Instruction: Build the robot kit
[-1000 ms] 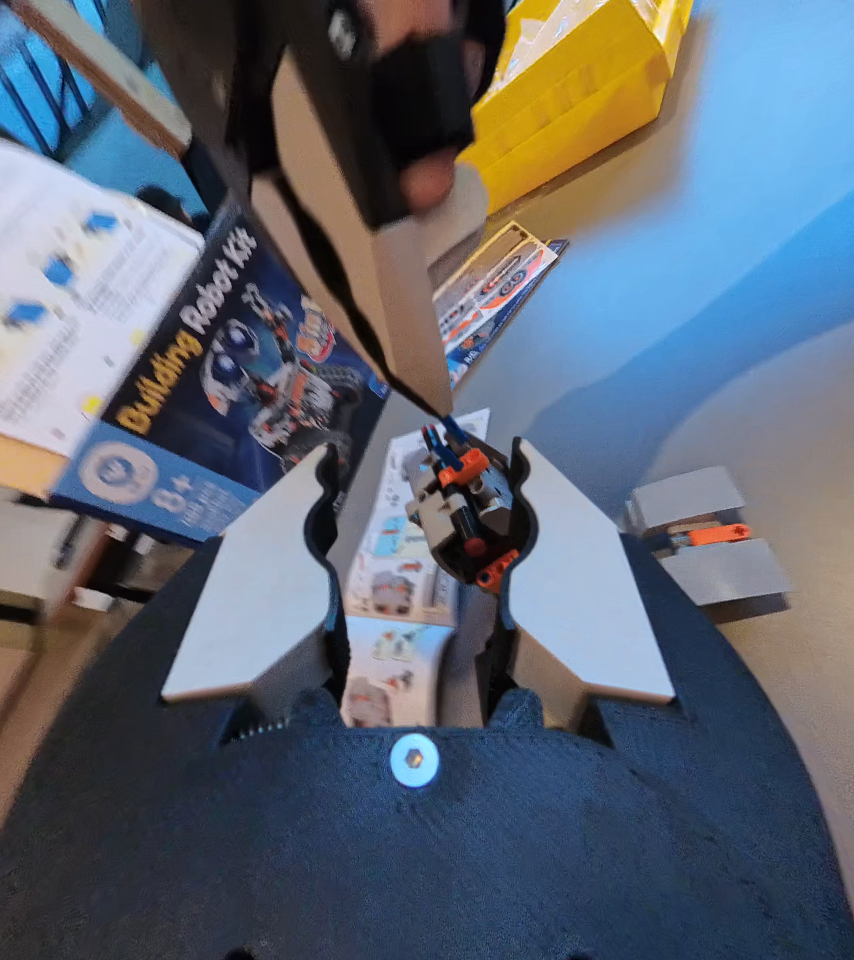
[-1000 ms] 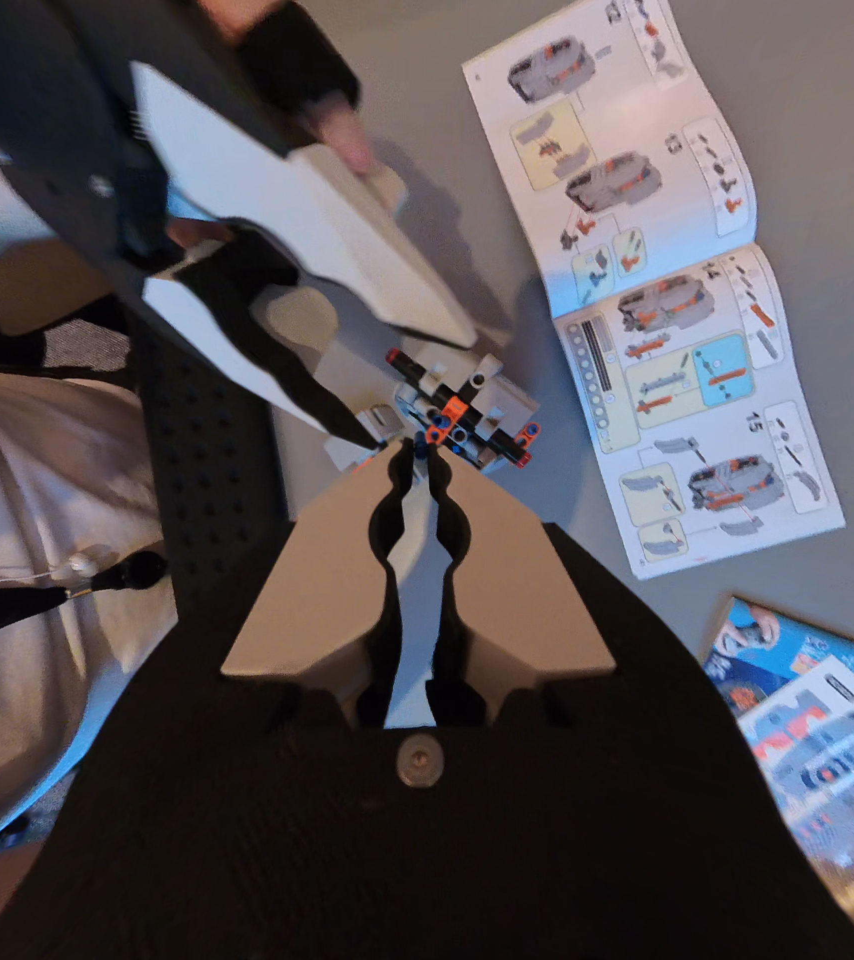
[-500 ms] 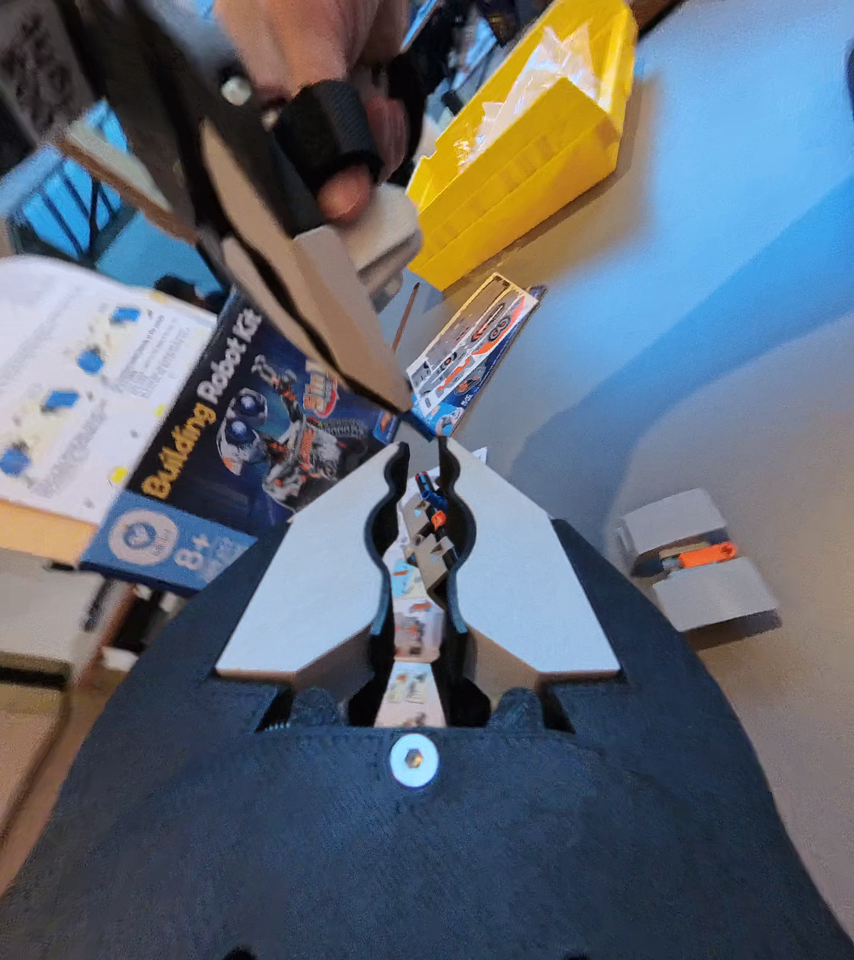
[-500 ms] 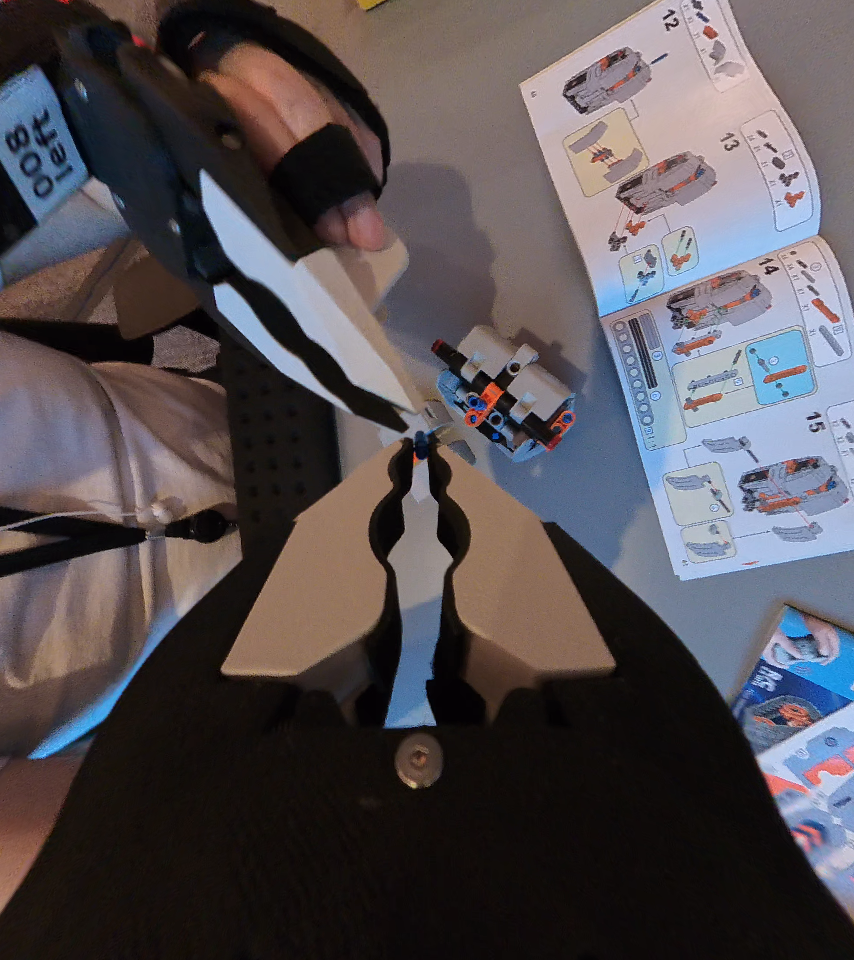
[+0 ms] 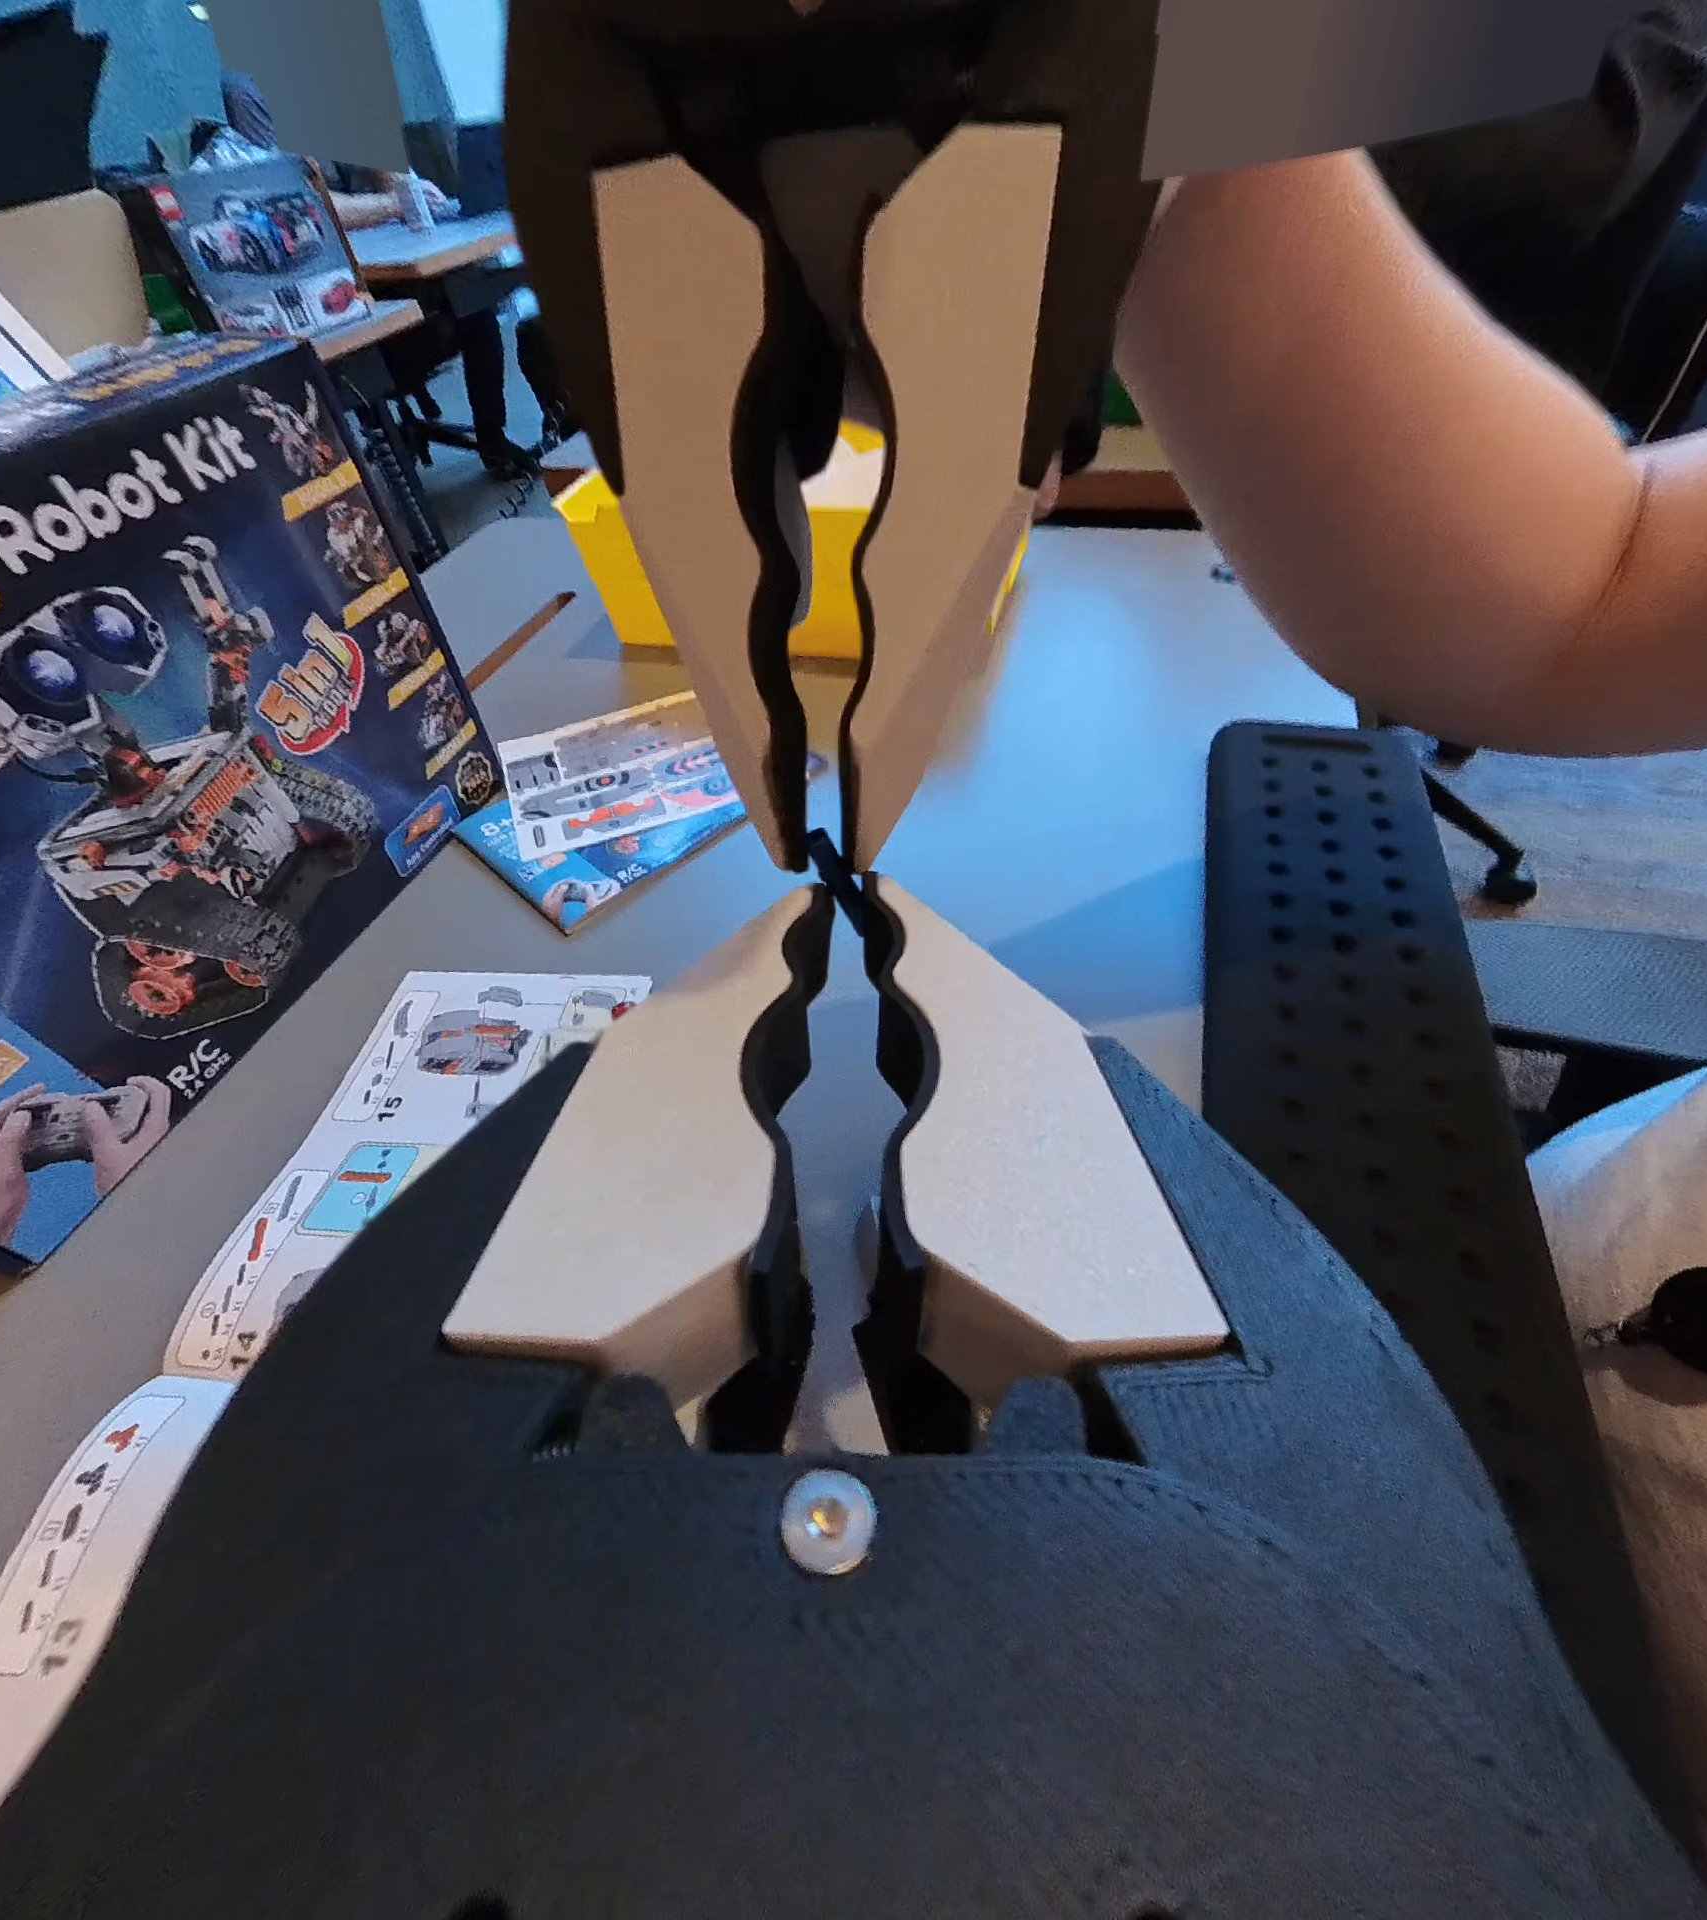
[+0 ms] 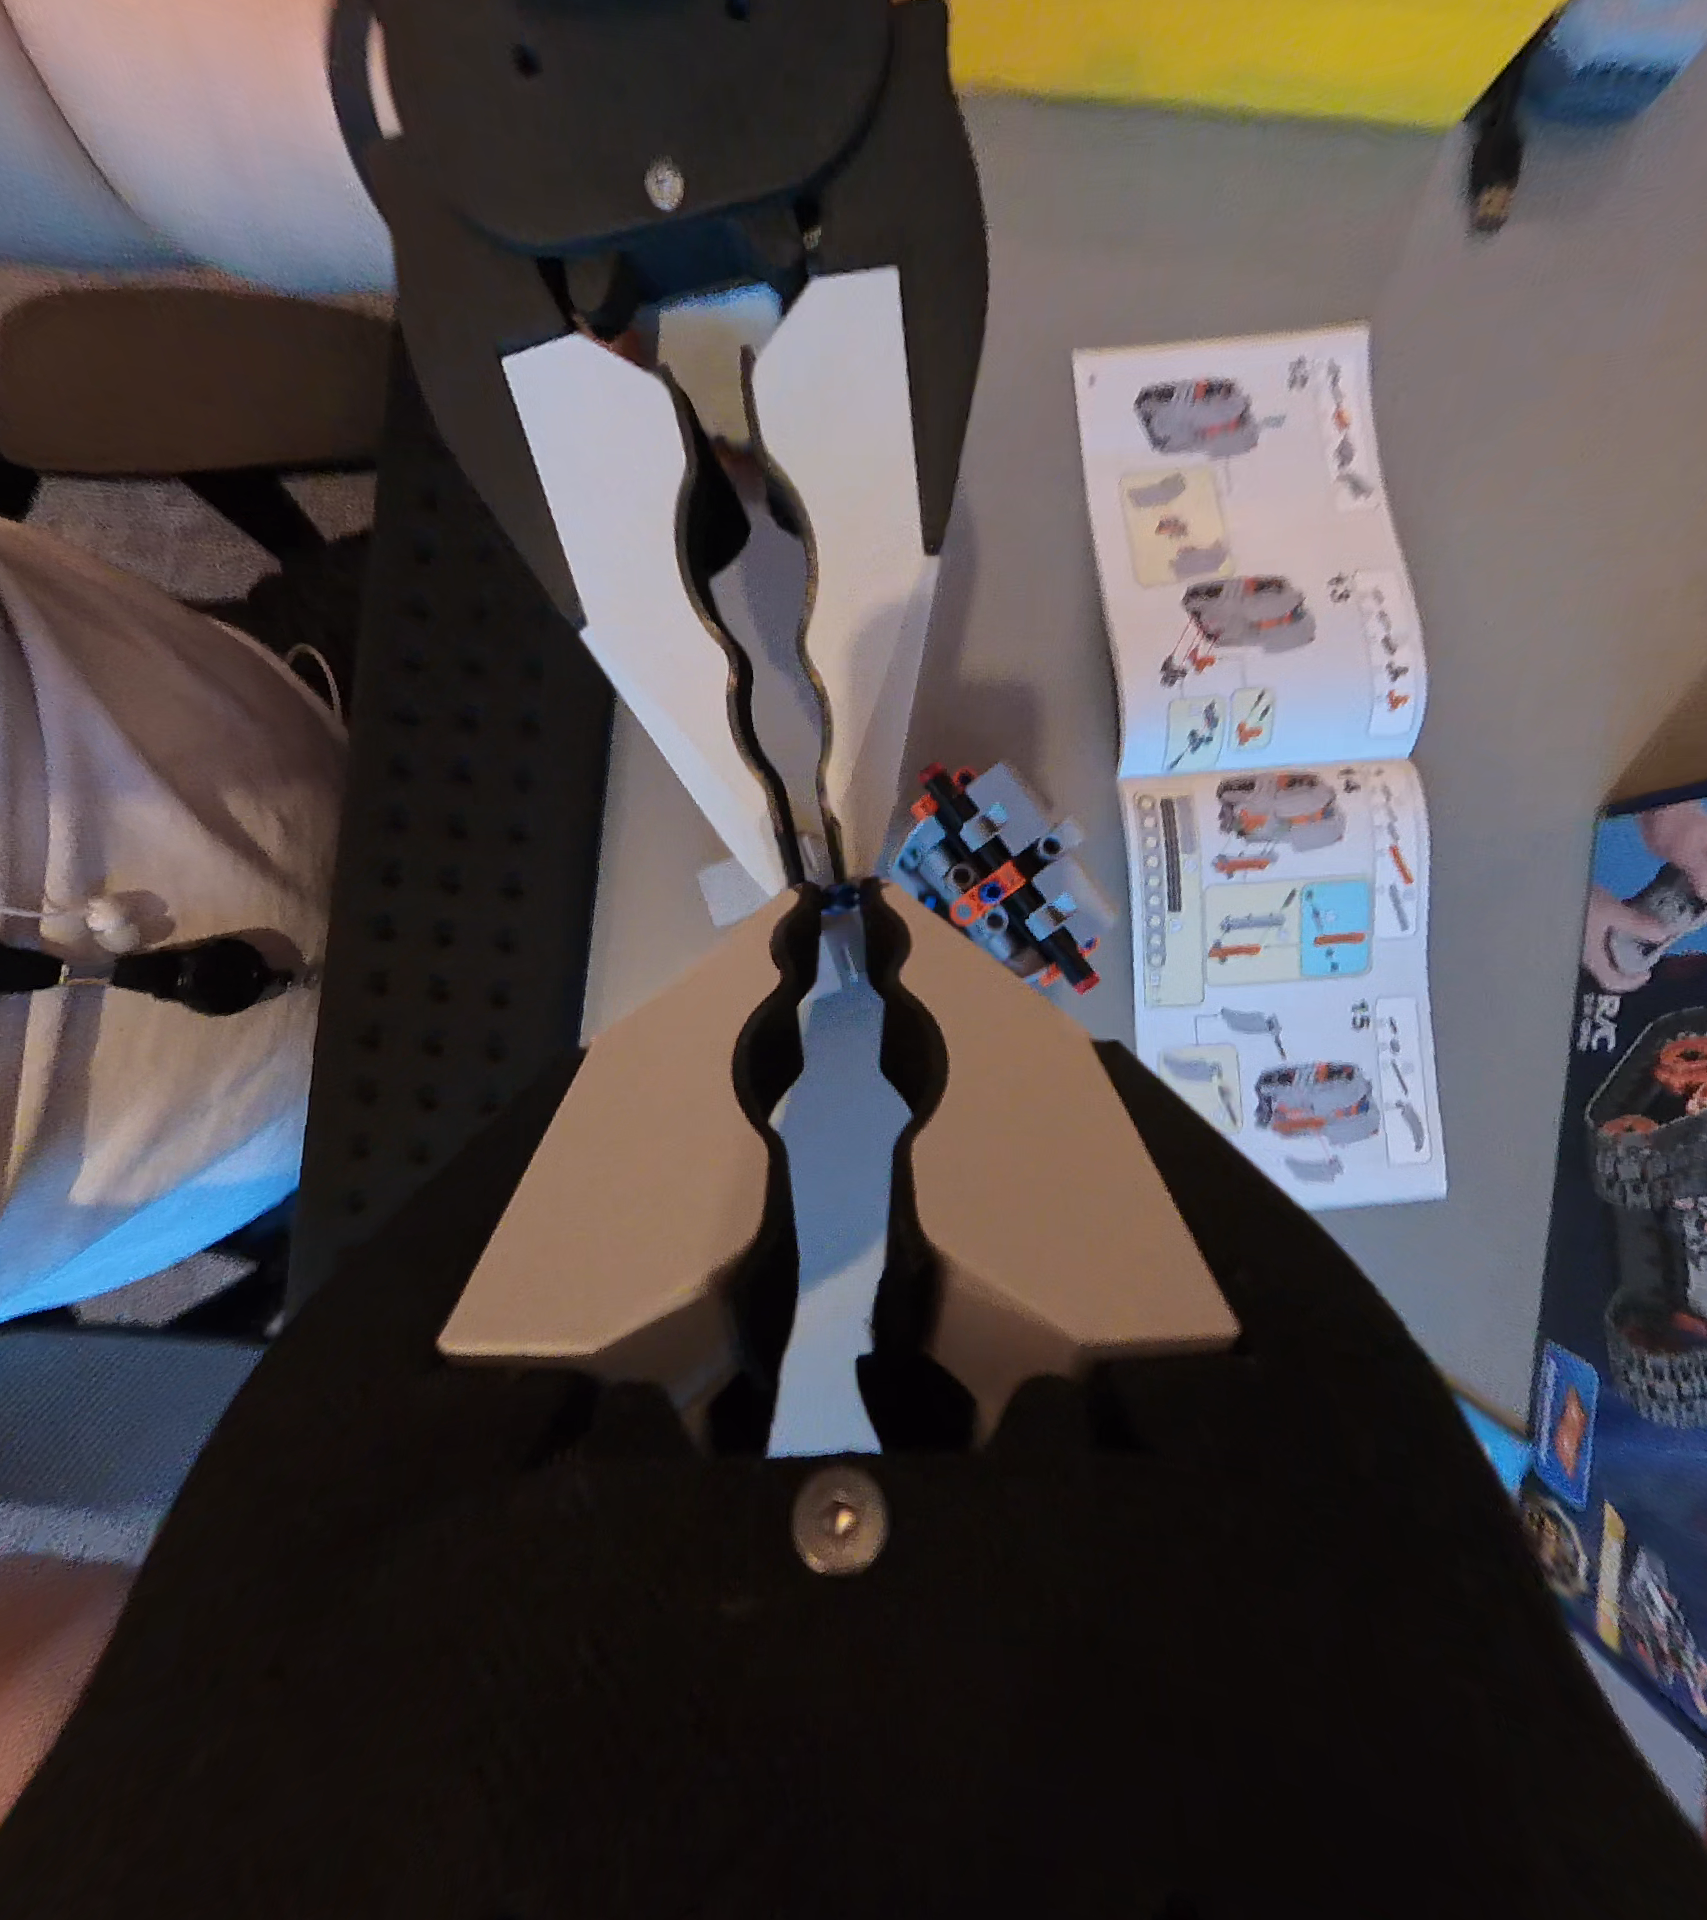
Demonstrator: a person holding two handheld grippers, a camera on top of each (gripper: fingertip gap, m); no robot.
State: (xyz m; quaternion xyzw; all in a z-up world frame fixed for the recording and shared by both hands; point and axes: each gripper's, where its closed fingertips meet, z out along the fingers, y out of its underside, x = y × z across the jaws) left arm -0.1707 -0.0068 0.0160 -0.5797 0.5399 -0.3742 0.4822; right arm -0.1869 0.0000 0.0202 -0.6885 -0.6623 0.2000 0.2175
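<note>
The left gripper point(image 5: 841, 896) and the right gripper point(image 6: 836, 902) meet tip to tip above the near edge of the grey table point(image 5: 1088, 665), both narrowed onto one small dark blue pin point(image 5: 833, 868), though which one truly bears it I cannot tell. The half-built grey block model point(image 6: 1003, 875) lies just beside the tips, near the open instruction booklet point(image 6: 1275, 769). So slight a hold could let the pin twist out and drop to the table if either gripper loosens or tilts
</note>
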